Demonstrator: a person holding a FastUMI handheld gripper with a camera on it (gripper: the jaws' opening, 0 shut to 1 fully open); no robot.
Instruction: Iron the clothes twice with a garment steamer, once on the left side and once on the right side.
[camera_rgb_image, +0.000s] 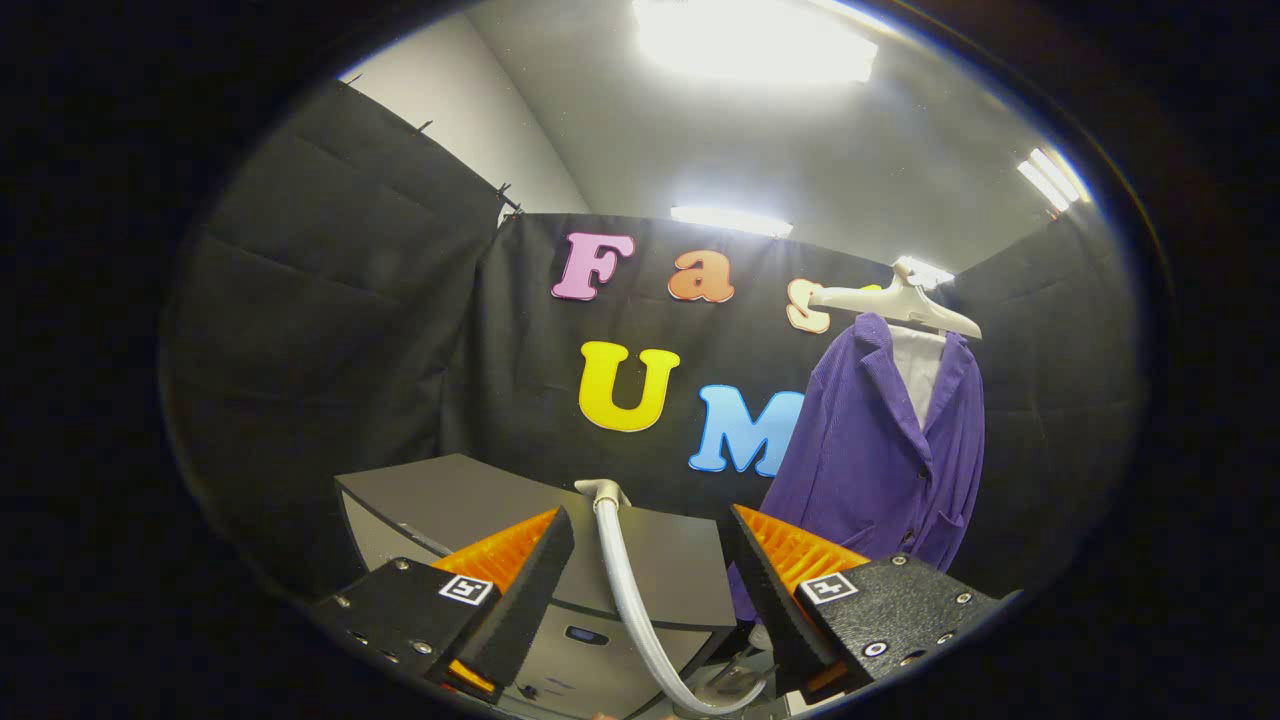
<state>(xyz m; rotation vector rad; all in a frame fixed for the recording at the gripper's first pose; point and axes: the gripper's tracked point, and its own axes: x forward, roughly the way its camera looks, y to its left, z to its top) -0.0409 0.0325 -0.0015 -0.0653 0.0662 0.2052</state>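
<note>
The gripper is tilted upward, its fingers spread wide with nothing pressed between them. In the gap runs the steamer hose, its long axis rising from low near the fingers up to a bent end at the top of the grey steamer body (just beyond the fingers). Farther off, beyond the right finger, the purple jacket hangs upright on a white hanger, front open over a white shirt.

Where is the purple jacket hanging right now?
The purple corduroy jacket hangs on a white hanger against the black cloth wall, beyond the open gripper.
</note>
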